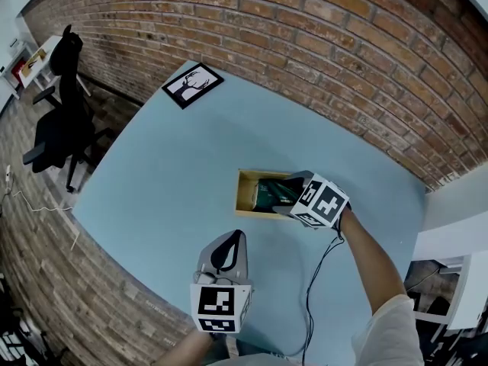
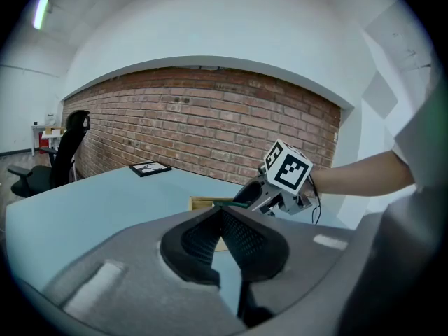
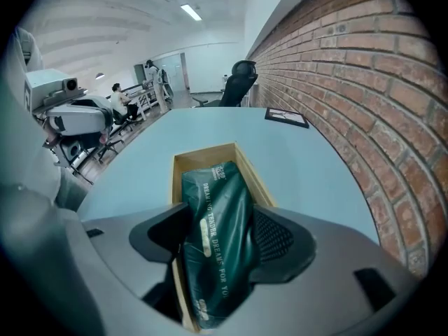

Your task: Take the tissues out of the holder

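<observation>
A dark green tissue pack [image 3: 218, 187] stands tilted in the open wooden holder [image 3: 207, 157] on the light blue table. My right gripper [image 3: 218, 220] reaches down into the holder, and both pads press against the pack's sides. From the head view the holder [image 1: 245, 194] sits mid-table with the right gripper [image 1: 287, 197] over its right end and the pack [image 1: 268, 192] partly hidden beneath it. My left gripper [image 1: 232, 239] hovers nearer the table's front edge, its fingertips together and nothing between them. The left gripper view shows the left gripper [image 2: 220, 213] pointing toward the holder [image 2: 201, 203].
A black-framed picture [image 1: 193, 85] lies at the table's far corner. A black office chair [image 1: 64, 101] stands off the table's left side. A brick wall [image 1: 328, 44] runs behind the table. A thin cable [image 1: 316, 274] trails from the right gripper across the table.
</observation>
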The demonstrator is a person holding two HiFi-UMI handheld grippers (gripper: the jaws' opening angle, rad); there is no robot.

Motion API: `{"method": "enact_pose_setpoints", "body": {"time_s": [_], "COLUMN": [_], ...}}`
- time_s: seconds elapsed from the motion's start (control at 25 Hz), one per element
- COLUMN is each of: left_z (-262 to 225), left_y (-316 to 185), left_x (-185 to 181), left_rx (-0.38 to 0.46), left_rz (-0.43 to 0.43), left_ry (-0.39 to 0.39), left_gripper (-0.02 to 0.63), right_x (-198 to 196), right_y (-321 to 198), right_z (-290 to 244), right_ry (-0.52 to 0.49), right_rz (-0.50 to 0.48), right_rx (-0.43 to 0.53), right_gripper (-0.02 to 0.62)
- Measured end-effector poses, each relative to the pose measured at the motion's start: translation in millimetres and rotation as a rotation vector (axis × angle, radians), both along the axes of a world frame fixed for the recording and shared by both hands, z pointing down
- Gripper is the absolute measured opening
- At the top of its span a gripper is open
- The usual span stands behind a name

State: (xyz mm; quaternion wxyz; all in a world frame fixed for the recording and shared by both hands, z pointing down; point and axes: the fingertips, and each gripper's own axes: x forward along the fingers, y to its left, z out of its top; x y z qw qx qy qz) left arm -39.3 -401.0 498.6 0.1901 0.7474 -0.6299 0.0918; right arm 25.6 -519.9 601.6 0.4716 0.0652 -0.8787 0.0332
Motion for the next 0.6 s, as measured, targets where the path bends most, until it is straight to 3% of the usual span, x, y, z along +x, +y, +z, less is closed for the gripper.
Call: {"method": "enact_pose_setpoints", "body": {"time_s": [0.6], "left_z": [-20.2], "left_y": [10.8], "left_x": [3.0], "left_rx": [0.035], "left_rz": [0.017], "left_ry": [-0.012], "left_gripper": [-0.003], "right_x": [-2.2], "right_y": [3.5], "right_z": [-37.3], "right_ry": [-0.003], "right_rz": [0.009], "right_rx": [0.061], "right_gripper": [0.291]}}
